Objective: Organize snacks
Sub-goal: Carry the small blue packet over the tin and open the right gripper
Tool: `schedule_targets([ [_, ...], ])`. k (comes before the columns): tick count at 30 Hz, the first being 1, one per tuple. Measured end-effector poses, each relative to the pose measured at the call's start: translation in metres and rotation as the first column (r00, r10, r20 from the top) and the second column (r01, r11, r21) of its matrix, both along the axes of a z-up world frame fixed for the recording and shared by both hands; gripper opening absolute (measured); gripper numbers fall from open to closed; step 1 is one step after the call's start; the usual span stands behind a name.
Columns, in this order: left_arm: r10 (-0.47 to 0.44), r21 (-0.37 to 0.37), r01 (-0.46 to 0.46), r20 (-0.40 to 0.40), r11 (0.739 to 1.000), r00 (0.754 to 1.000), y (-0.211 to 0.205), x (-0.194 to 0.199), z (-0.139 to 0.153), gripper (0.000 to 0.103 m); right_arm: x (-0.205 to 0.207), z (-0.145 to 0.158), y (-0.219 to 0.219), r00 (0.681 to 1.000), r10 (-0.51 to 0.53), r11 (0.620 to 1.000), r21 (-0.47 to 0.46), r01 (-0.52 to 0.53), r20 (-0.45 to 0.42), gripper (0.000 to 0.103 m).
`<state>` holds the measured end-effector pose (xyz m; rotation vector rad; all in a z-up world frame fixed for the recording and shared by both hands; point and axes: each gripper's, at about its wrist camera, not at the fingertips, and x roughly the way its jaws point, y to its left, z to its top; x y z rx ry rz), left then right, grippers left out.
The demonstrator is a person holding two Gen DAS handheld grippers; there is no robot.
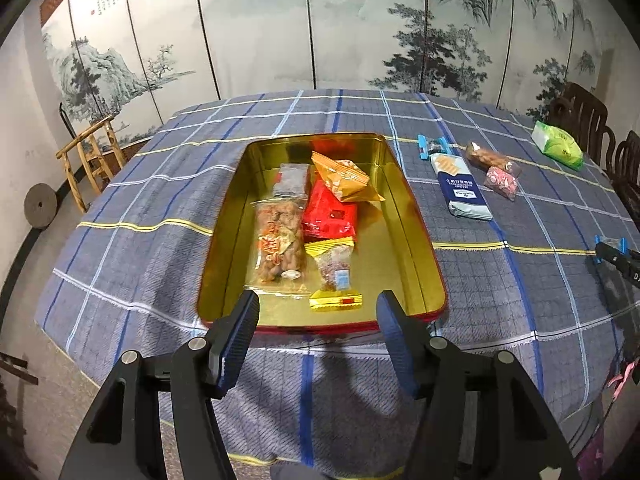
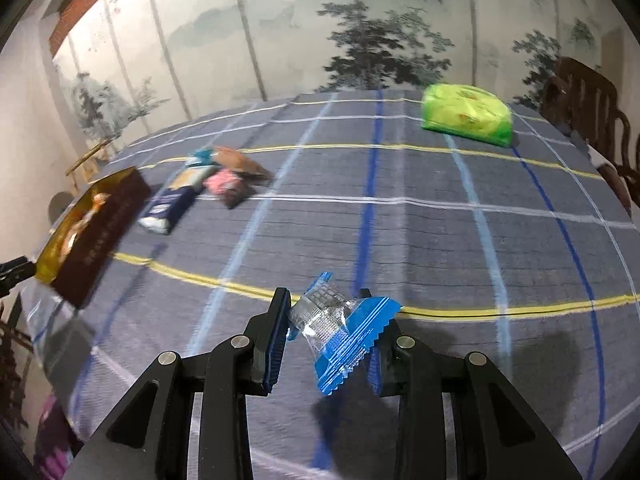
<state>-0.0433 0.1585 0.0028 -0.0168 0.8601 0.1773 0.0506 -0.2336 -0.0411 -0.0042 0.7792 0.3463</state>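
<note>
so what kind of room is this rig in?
Probably a home or teahouse-style dining room: a folding screen painted with ink landscapes, carved dark wooden chairs, and a table under a plaid tablecloth holding a snack tin.

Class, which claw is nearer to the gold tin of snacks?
Left. The left claw hangs open right at the gold tin's near edge. The right claw, holding a blue-and-clear candy, is off to the tin's right over the tablecloth.
</note>
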Motion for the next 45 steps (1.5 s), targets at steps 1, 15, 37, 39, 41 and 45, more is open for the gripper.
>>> schedule_targets([
  [1,0.004,0.0,-0.004,0.003,1.0,1.0,0.002,-0.002,0.002,0.058,-0.003,0.004,0.01,1.0,0.023,1.0,0.002,-0.023,0.004,0.035],
  [15,0.089,-0.013,-0.089,0.018,0.996,0.996,0.051,-0.035,0.01,0.062,-0.023,0.046,0.2,0.913,0.406,0.913,0.022,-0.407,0.045,0.035],
  [37,0.072,-0.051,-0.073,-0.01,0.996,0.997,0.075,-0.04,-0.004,0.063,0.025,0.018,0.322,0.867,0.496,0.863,-0.08,-0.498,-0.048,0.035],
  [39,0.071,-0.057,-0.071,-0.013,0.996,0.997,0.077,-0.04,-0.006,0.063,0.029,0.017,0.325,0.868,0.494,0.864,-0.086,-0.496,-0.048,0.035],
  [41,0.068,-0.061,-0.069,-0.019,0.996,0.998,0.078,-0.039,-0.008,0.063,0.032,0.016,0.327,0.869,0.493,0.864,-0.089,-0.495,-0.047,0.035],
  [45,0.065,-0.062,-0.067,-0.027,0.996,0.998,0.078,-0.038,-0.011,0.063,0.037,0.016,0.331,0.871,0.489,0.867,-0.089,-0.491,-0.049,0.035],
])
